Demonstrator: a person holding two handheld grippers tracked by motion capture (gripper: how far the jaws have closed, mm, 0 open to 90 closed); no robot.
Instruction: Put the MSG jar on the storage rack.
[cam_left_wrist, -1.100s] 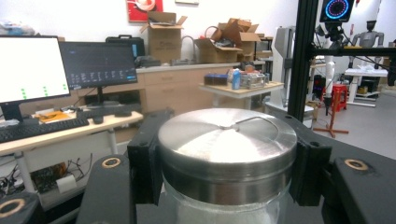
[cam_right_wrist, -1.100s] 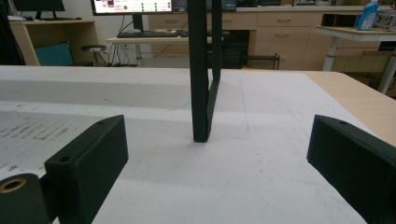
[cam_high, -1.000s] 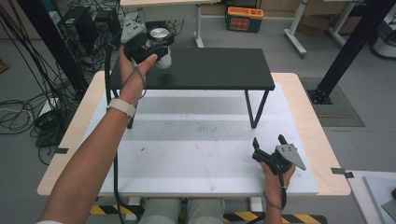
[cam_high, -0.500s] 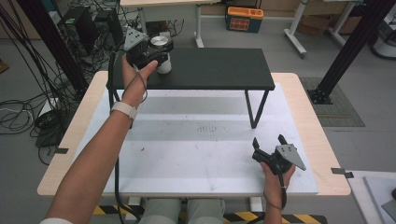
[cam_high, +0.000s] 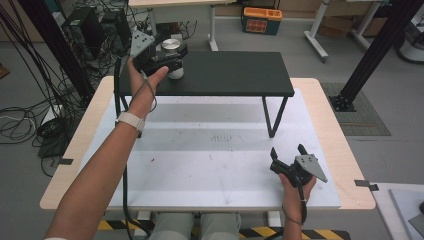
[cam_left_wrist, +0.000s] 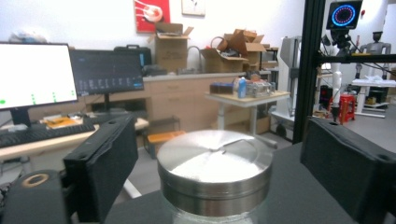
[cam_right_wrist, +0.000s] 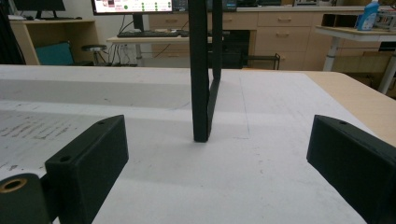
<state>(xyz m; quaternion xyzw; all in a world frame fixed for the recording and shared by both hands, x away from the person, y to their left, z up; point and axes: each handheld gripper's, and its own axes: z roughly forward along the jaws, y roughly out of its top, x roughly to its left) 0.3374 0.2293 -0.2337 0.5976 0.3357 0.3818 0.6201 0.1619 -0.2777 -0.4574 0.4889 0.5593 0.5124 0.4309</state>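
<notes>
We see left gripper jaws just opened, straddling upright jar on shelf, pads probably clear; right gripper open, far.

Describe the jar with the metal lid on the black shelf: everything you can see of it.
The jar stands upright near the far left corner of the black shelf. Its lid is round, flat-topped brushed silvery metal with a thin seam round its side; below it the body looks clear or pale, like glass. The left tongs have just been opening; the jar sits between the black pads, a gap showing on each side, nothing pressing it.
</notes>
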